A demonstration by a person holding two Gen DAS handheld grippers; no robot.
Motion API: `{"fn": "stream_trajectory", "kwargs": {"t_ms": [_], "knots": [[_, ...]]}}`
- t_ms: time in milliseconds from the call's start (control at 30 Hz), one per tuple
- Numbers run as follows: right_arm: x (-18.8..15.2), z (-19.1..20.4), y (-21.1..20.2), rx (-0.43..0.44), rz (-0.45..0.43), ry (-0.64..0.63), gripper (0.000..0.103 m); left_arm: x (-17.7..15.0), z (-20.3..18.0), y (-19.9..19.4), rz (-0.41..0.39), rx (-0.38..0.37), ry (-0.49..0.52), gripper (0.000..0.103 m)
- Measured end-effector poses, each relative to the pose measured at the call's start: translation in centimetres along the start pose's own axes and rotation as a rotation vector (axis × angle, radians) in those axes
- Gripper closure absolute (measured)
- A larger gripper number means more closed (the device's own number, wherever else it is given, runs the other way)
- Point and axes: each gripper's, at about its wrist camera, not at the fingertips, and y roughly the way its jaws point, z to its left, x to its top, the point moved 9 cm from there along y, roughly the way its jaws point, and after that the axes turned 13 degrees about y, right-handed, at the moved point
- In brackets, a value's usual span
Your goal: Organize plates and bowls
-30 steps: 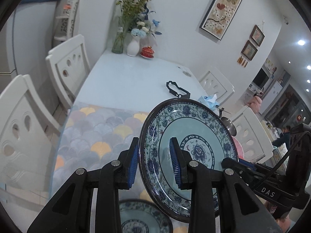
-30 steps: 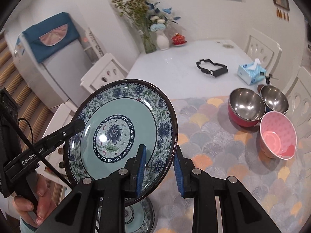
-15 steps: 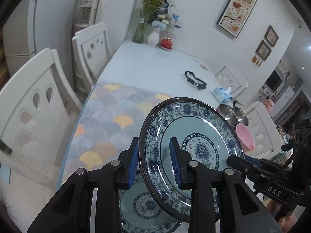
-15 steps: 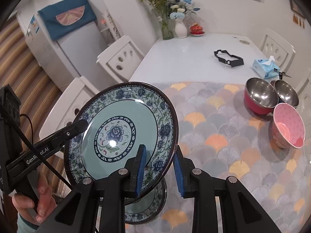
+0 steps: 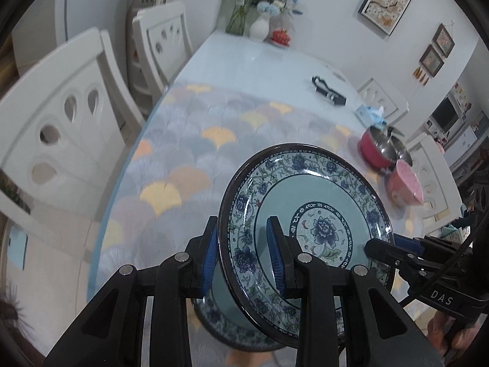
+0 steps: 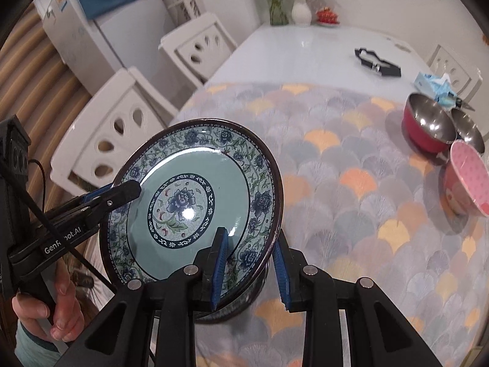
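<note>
A teal plate with blue flowers (image 5: 308, 214) (image 6: 195, 192) is held tilted above the table by both grippers. My left gripper (image 5: 243, 253) is shut on its left rim. My right gripper (image 6: 249, 269) is shut on its opposite rim. A second matching plate (image 5: 220, 312) (image 6: 241, 302) lies on the mat just below, mostly hidden. A red steel bowl (image 6: 428, 125), a smaller steel bowl (image 6: 467, 130) and a pink bowl (image 6: 467, 180) stand at the mat's right side.
A fan-patterned mat (image 6: 351, 183) covers the near half of the white table (image 6: 305, 49). A black strap (image 6: 377, 62), a tissue pack (image 6: 434, 84), vases and a red pot (image 6: 327, 16) sit farther back. White chairs (image 6: 122, 122) line the left edge.
Both grippers have lowered the held plate toward the second plate on the mat. The views have tipped down, so more of the mat and bowls shows.
</note>
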Motion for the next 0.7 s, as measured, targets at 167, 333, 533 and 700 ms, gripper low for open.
{"fn": "stream_trajectory", "kwargs": {"t_ms": [167, 333, 533, 700], "knots": [[-1.9, -0.3, 1.7, -0.012, 0.056, -0.018, 0.075, -2.5, 0.3, 1.0, 0.054, -0.006, -0.016, 0.075], [-3.7, -0.9, 4.0, -0.018, 0.125, -0.025, 0.074, -4.6, 1.0, 2.1, 0.103, -0.055, -0.086, 0.075], [-5.0, -1.3, 5.6, -0.004, 0.188, 0.001, 0.074, -5.8, 1.0, 3.0, 0.139, -0.027, -0.063, 0.075], [-5.0, -1.2, 5.9, -0.018, 0.196, -0.017, 0.074, -6.2, 1.3, 3.6, 0.157, -0.004, -0.047, 0.075]]}}
